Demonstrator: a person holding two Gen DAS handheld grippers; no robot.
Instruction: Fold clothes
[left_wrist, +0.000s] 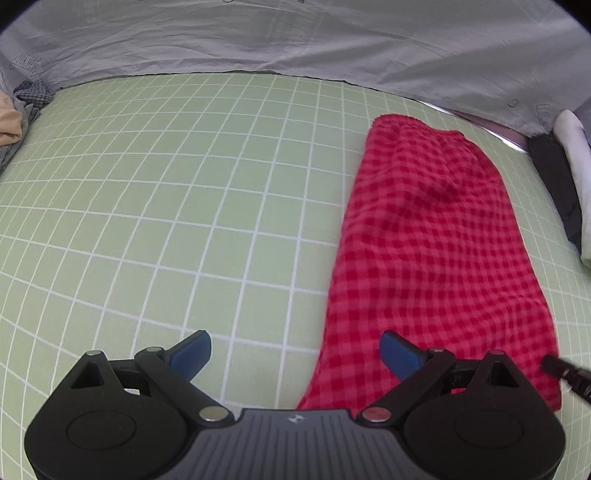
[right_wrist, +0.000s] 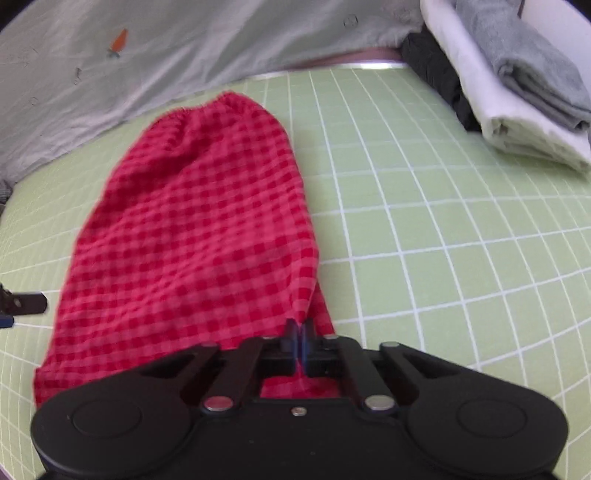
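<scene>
The red gingham checked cloth garment (right_wrist: 192, 236) lies lengthwise on the pale green grid-lined mat (left_wrist: 166, 221), gathered waistband at the far end nr the crumpled grey sheet (left_wrist: 295, 40). The right gripper (right_wrist: 299, 338) is clenched on the garment's near hem, blue pads pressed together w/ fabric between. The left gripper (left_wrist: 295, 354) is released, jaws wide apart, just beside the garment's near left edge; a folded stack of white, grey & black clothes (right_wrist: 517, 92) sits off to the garment's right.
</scene>
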